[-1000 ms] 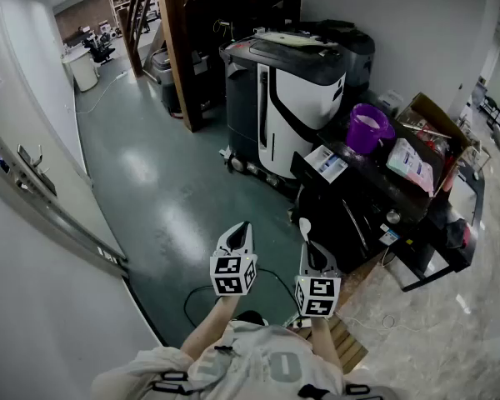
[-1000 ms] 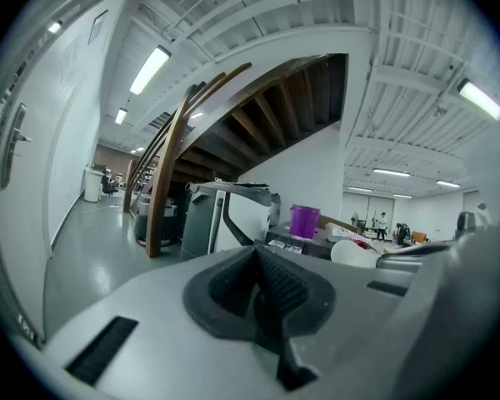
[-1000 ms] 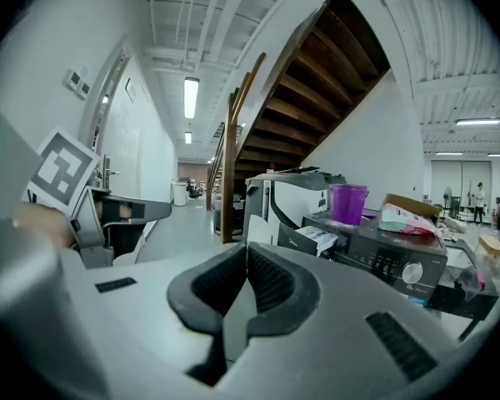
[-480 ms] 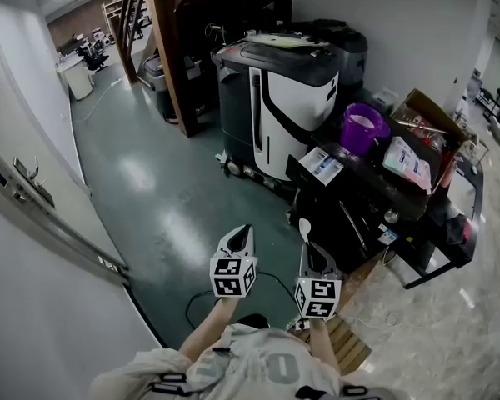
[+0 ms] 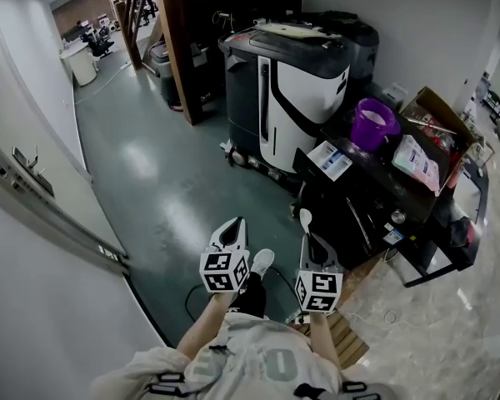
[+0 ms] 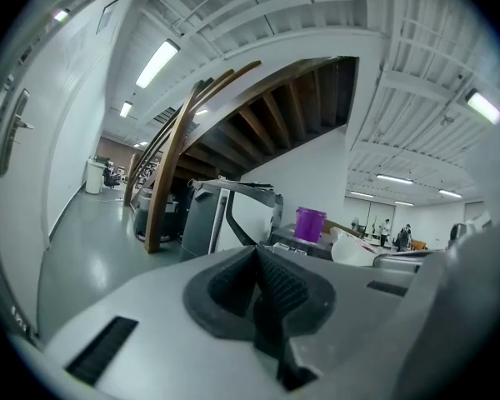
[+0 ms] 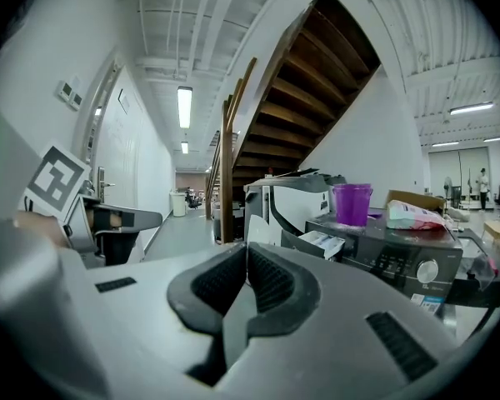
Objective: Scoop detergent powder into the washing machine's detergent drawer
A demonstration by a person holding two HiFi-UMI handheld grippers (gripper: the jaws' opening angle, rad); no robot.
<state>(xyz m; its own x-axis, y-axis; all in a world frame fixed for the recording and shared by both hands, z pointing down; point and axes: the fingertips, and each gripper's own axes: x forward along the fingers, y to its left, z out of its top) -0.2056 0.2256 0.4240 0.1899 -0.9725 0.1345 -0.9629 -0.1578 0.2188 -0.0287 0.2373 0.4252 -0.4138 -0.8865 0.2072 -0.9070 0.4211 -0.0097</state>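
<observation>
My right gripper is shut on the handle of a white scoop, whose bowl sticks out past the fingertips. The left gripper is shut and holds nothing; both hover over the floor short of the black washing machine. Its detergent drawer stands pulled out, white and blue inside. A purple tub and a detergent bag sit on the machine's top. From the right gripper I see the scoop, drawer and tub ahead. The left gripper faces the tub.
A large black-and-white floor machine stands beyond the washer, beside a wooden stair post. A cardboard box sits at the right. A white wall with a rail runs along the left. A cable and a slatted wooden board lie near my feet.
The head view has shifted a little. A shoe has stepped forward into sight between the grippers, and the left gripper has dropped slightly to the left. Both grippers remain shut.
</observation>
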